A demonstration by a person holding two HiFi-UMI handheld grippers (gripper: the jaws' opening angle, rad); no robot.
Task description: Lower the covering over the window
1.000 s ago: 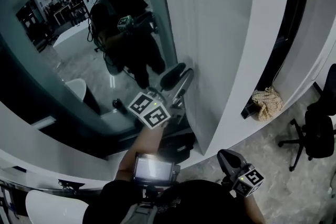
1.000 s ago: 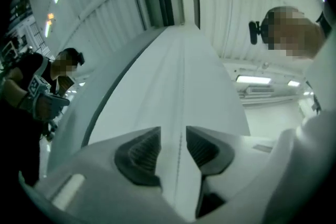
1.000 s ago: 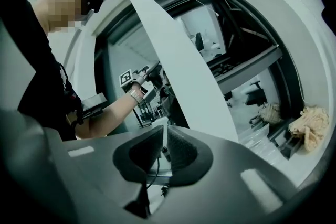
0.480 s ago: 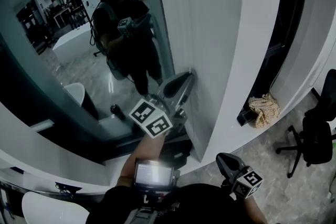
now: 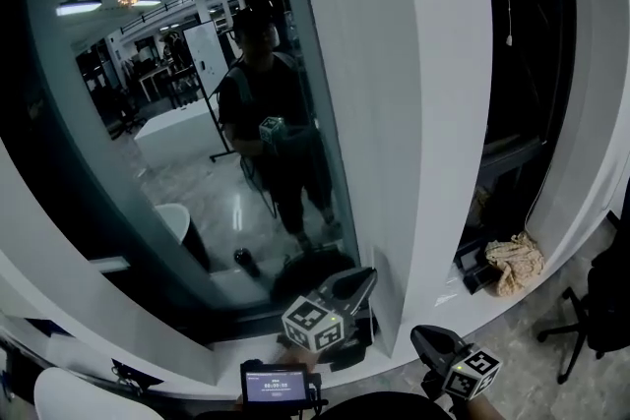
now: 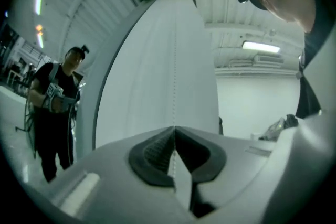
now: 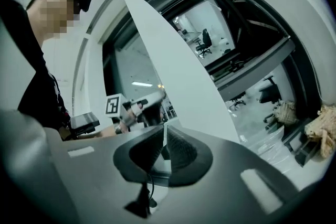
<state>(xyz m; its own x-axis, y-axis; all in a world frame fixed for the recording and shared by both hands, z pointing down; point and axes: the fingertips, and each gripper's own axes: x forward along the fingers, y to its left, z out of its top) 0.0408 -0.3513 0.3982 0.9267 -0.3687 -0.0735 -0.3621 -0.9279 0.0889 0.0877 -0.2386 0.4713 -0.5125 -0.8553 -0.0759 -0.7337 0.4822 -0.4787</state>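
The bead cord (image 6: 174,60) was seen running straight up from between the jaws of the left claw (image 6: 174,132). Its jaws had just been closing and were pinched together on the cord, with only that thin cord between the pads. The cord hung close in front of a white wall panel (image 5: 394,113) beyond the claw. The window glass (image 5: 148,172) lay to the claw's left, bare and mirroring the person. The blind itself could not be made out in any view and was judged to be rolled up above the claw. The right claw (image 7: 164,134) was held lower and to the right of the left one, its jaws drawn together on nothing that could be seen. The step in hand was judged to be the pull on the cord, with the lowering hardly begun. The next move was thought to call for a steady, straight downward draw with a firm grip, followed by a release and a fresh hold higher up the cord.
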